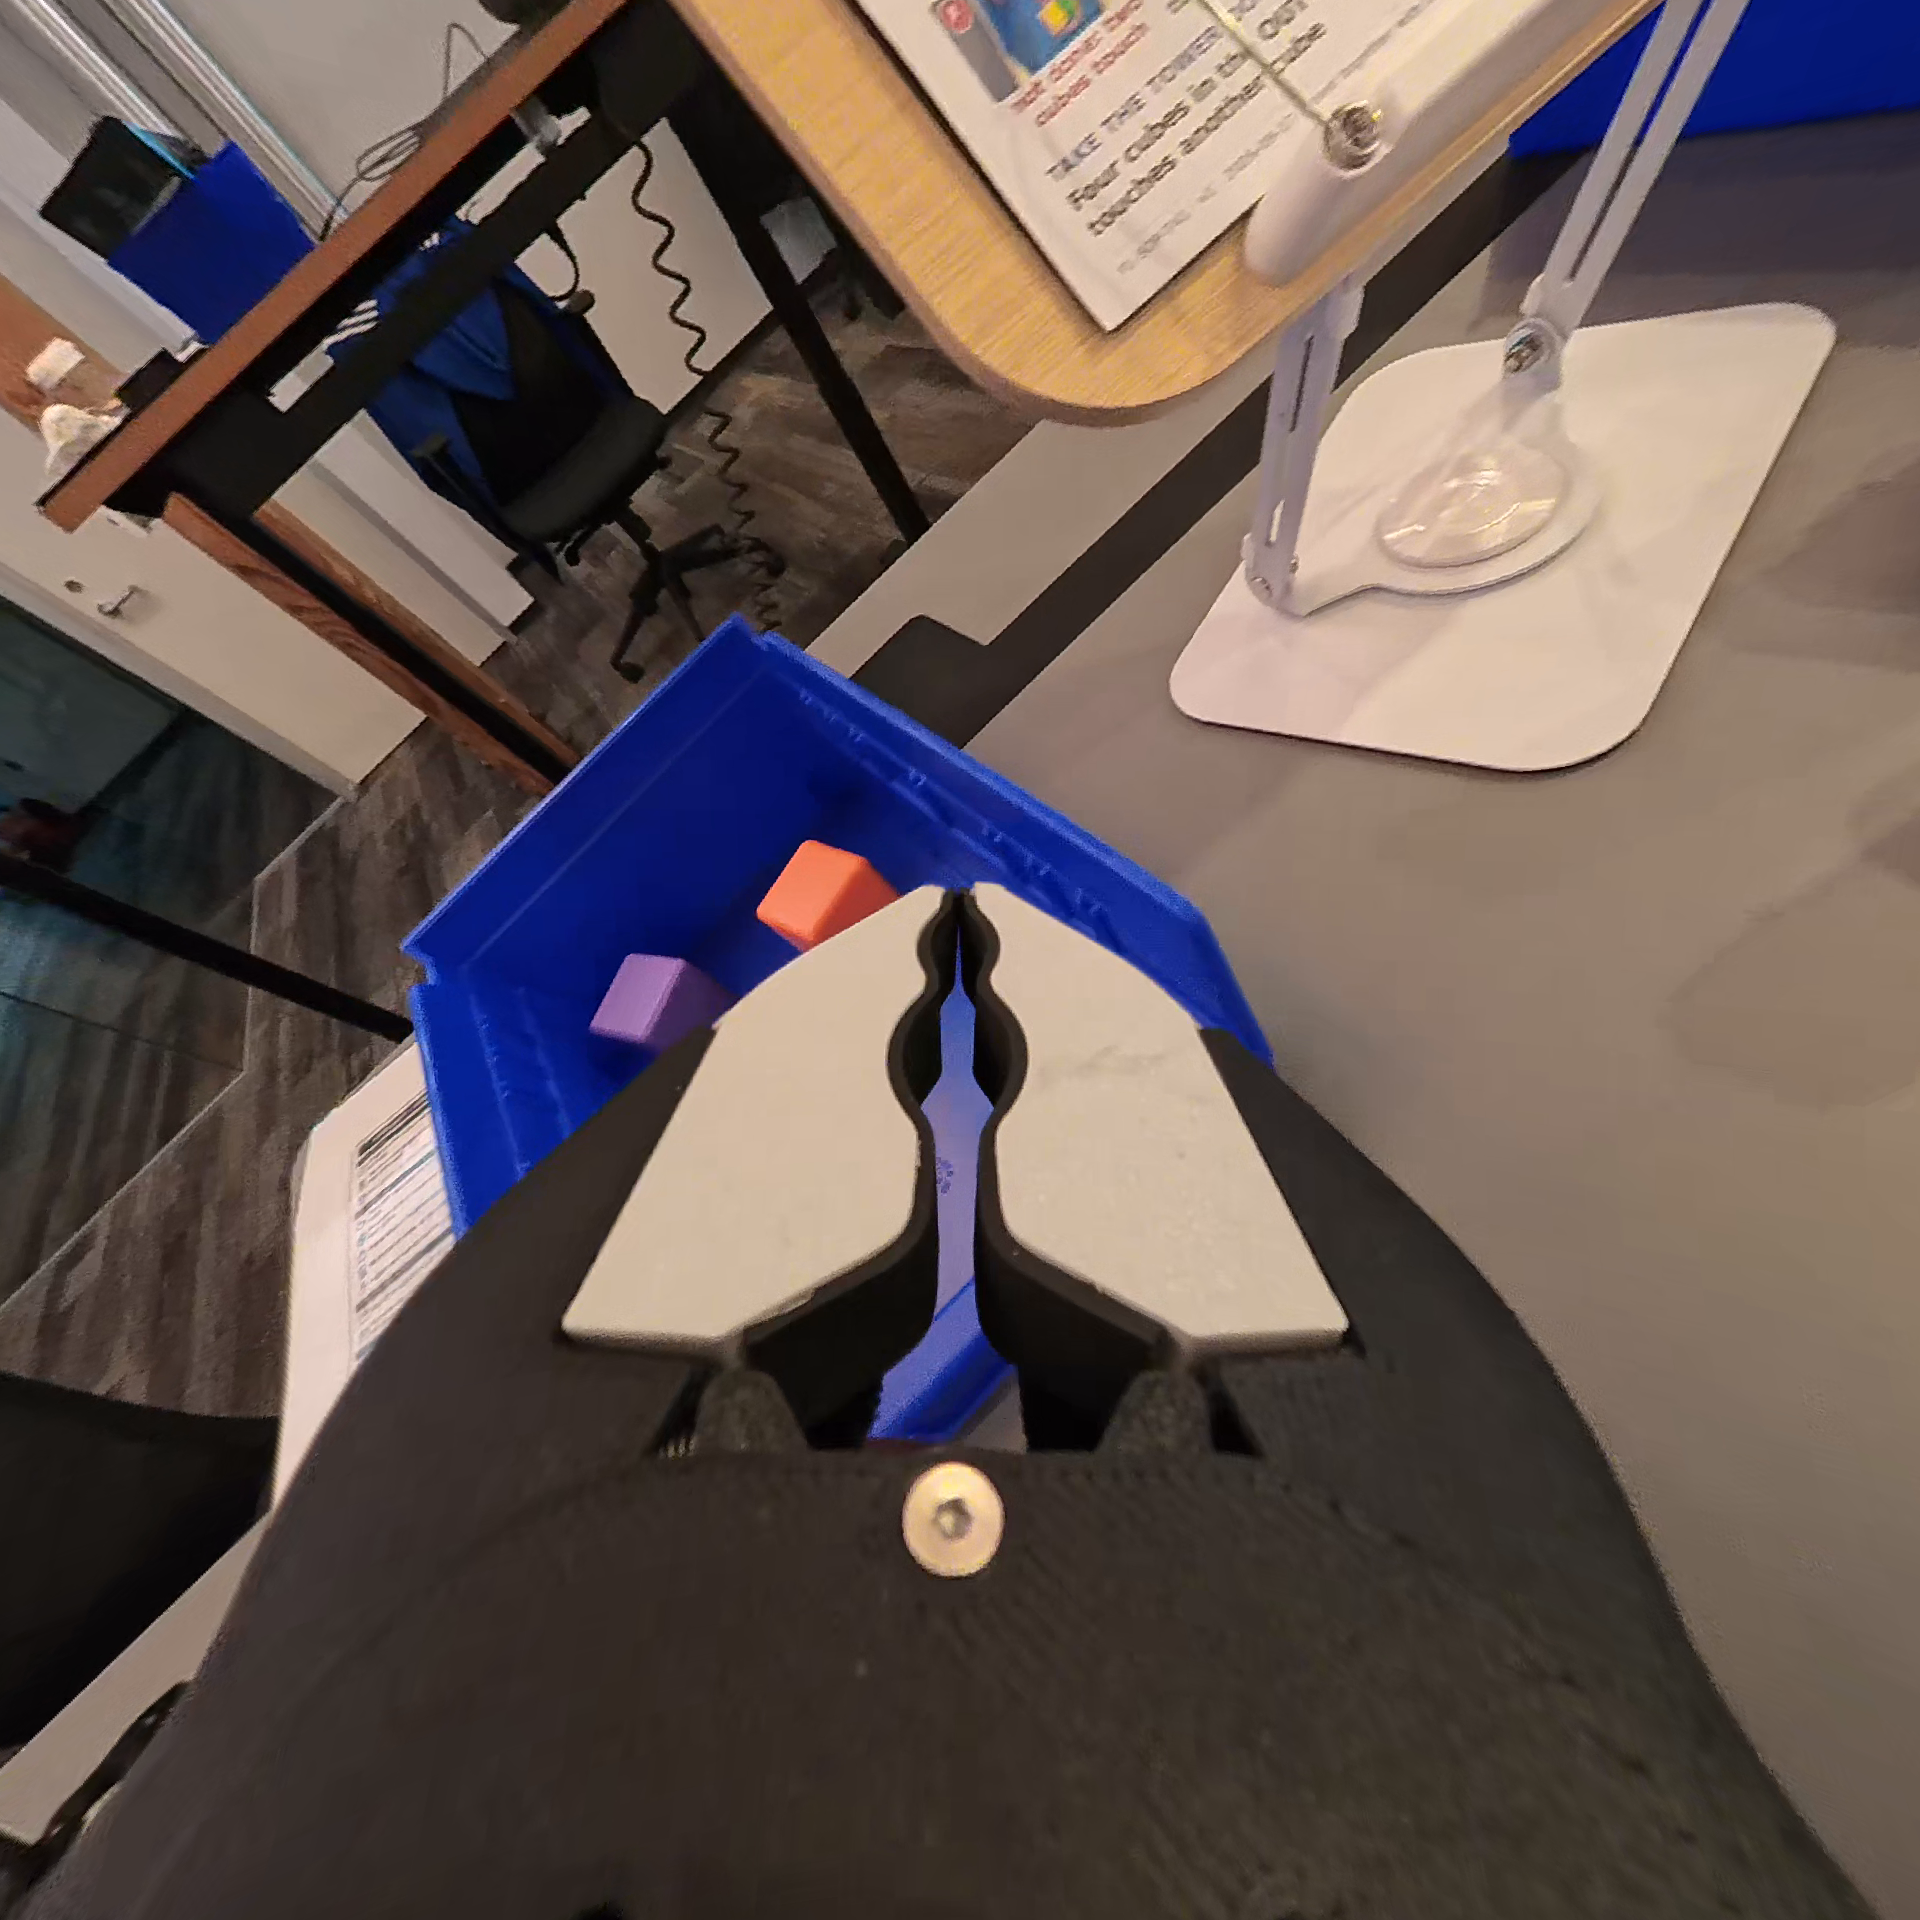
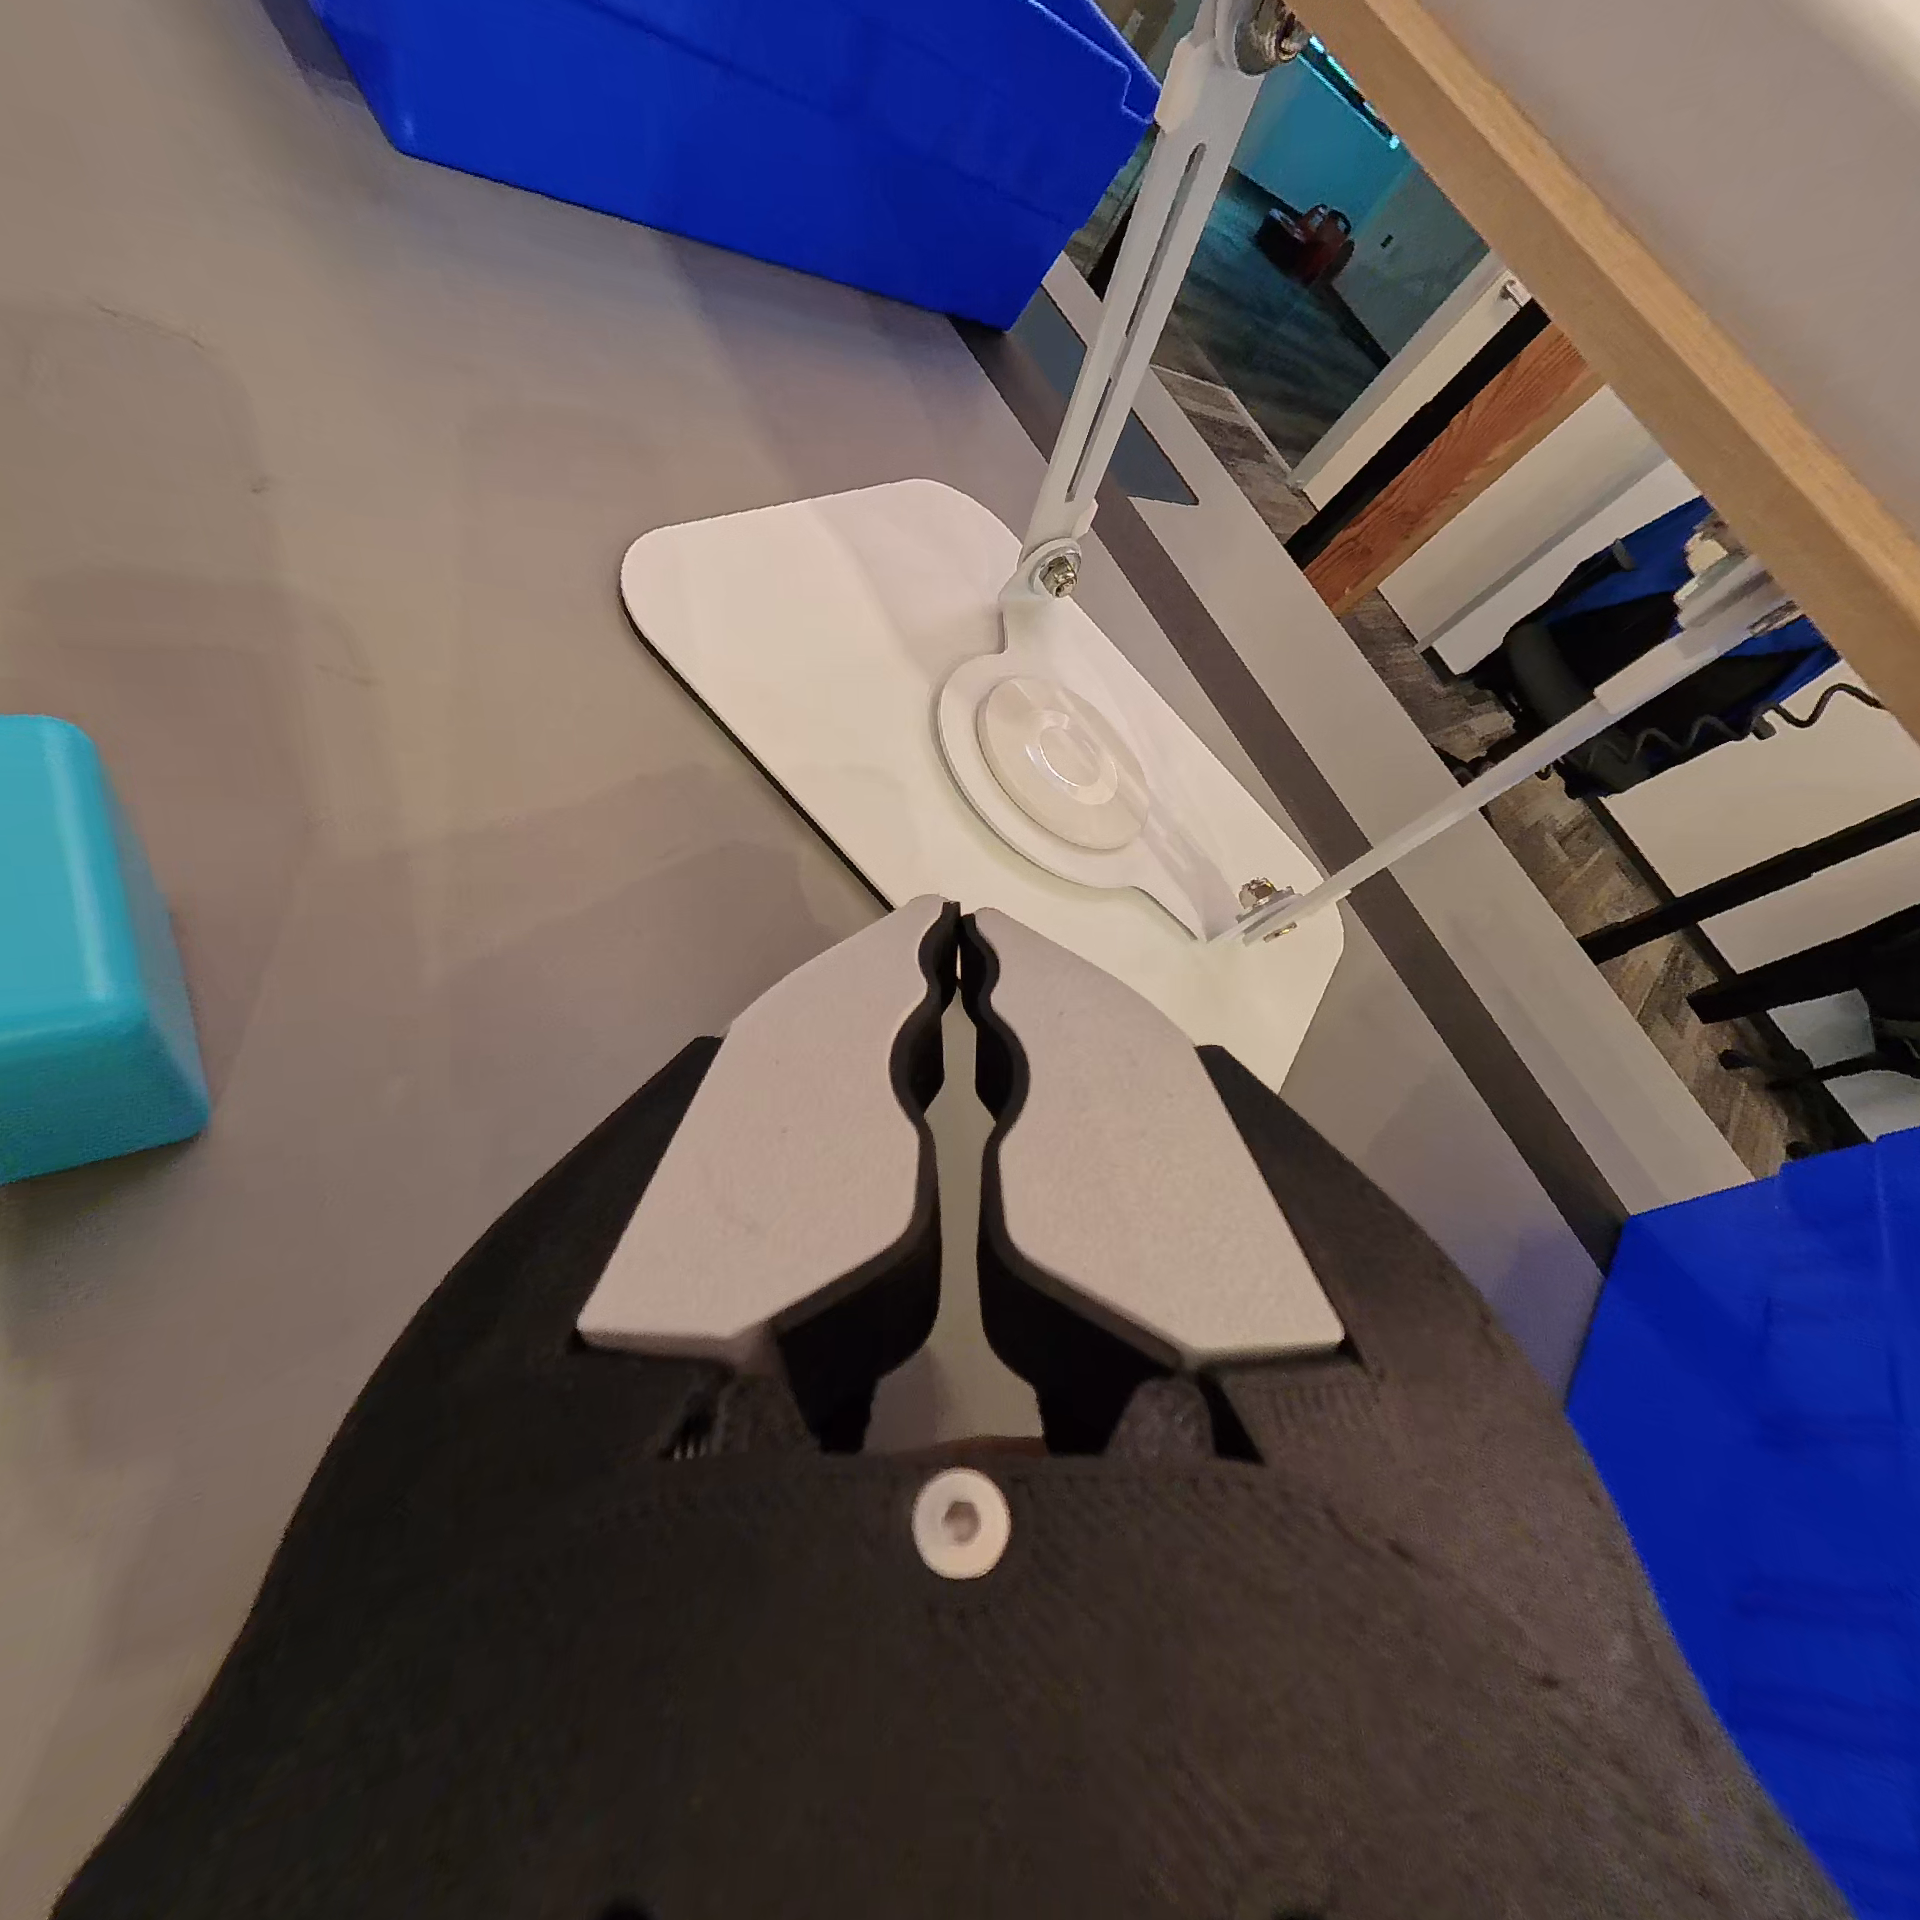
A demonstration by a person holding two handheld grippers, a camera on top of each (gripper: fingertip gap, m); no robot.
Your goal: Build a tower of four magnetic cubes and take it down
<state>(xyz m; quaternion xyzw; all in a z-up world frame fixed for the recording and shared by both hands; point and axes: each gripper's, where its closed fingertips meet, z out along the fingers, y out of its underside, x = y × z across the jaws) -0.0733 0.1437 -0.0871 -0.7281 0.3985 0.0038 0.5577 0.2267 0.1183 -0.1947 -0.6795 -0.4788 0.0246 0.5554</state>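
In the left wrist view a small blue bin point(image 1: 665, 831) sits at the grey table's left edge. An orange cube point(image 1: 821, 891) and a purple cube point(image 1: 649, 997) lie inside it, partly hidden by my fingers. My left gripper point(image 1: 958, 906) is shut and empty, held above the bin's near side. In the right wrist view my right gripper point(image 2: 958, 920) is shut and empty above the table, its tips over the near edge of a white stand base point(image 2: 831, 665). A turquoise block point(image 2: 83, 956) sits at the left edge of that view.
The white stand base point(image 1: 1558, 540) carries thin white arms and a wooden board point(image 1: 935, 208) with a printed sheet overhead. A large blue bin point(image 2: 748, 135) stands at the far side, another blue bin point(image 2: 1766, 1455) at the right. A white paper point(image 1: 364, 1247) lies by the small bin. There is about 35 cm between the tips of the two grippers. From my right tips it is roughly 11 cm to the turquoise block point(image 2: 83, 956); from my left, 30 cm.
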